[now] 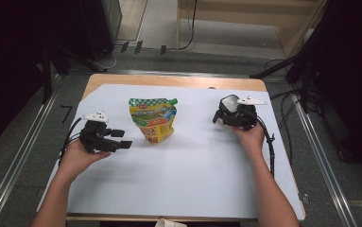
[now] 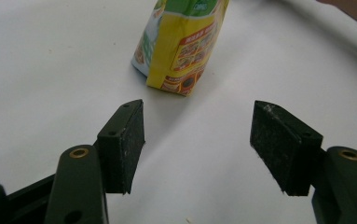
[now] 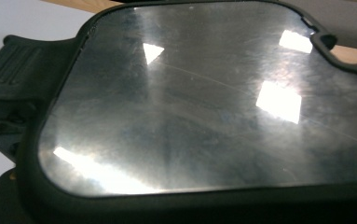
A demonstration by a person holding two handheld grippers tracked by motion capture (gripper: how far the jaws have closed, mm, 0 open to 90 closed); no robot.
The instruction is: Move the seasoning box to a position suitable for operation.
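Grey floor [image 1: 22,142], wooden furniture [image 1: 245,14]

No word, brand or number can be read anywhere. The pouch [image 1: 153,119] near the middle of the table [image 1: 178,80] carries a printed label with a red oval mark near its top, and in the left gripper view a red panel with pale lettering on its yellow face [image 2: 185,46], but all of this print is too small and blurred to make out.
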